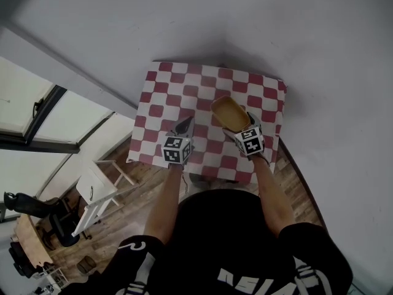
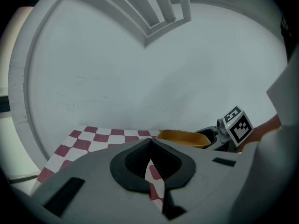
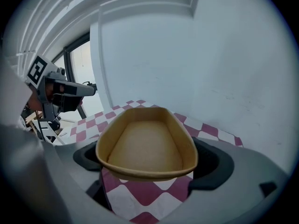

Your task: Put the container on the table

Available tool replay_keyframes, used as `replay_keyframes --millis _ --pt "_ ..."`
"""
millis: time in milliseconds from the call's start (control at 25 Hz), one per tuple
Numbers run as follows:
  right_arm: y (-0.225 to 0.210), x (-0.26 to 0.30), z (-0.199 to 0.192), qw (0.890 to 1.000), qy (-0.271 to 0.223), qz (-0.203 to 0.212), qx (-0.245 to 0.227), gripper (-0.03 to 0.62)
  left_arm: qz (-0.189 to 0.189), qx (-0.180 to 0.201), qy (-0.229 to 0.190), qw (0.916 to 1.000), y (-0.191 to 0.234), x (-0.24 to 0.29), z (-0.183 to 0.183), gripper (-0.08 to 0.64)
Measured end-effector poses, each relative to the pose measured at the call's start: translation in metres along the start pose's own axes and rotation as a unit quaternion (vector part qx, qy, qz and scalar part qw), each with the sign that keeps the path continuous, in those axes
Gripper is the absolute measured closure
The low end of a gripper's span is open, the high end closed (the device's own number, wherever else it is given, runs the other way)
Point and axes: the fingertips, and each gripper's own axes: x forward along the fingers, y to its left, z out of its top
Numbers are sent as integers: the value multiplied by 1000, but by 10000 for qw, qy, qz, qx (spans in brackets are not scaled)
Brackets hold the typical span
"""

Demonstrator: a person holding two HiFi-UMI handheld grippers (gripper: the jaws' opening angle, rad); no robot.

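A shallow tan container (image 1: 228, 112) is gripped at its near rim by my right gripper (image 1: 242, 129), which is shut on it. In the right gripper view the container (image 3: 147, 143) is empty and hangs a little above the red-and-white checked cloth (image 3: 140, 195) of the table (image 1: 202, 88). My left gripper (image 1: 184, 126) hovers over the cloth to the container's left, shut with nothing in it. In the left gripper view its fingertips (image 2: 150, 143) meet, and the container (image 2: 182, 137) shows to the right.
A plain white wall (image 1: 245, 23) stands right behind the table. A white stool (image 1: 98, 192) stands on the wooden floor at the left, near a window (image 1: 37, 112). The table's front edge is close to the person's body.
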Motion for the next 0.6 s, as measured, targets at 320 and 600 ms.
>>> replay_keyframes --millis 320,600 --pt "3 33 -16 9998 142 154 -9 36 -105 -272 172 9994 25 14 -26 534" --pt "8 58 -34 9989 412 185 -94 35 -229 -432 293 9984 28 21 -42 534"
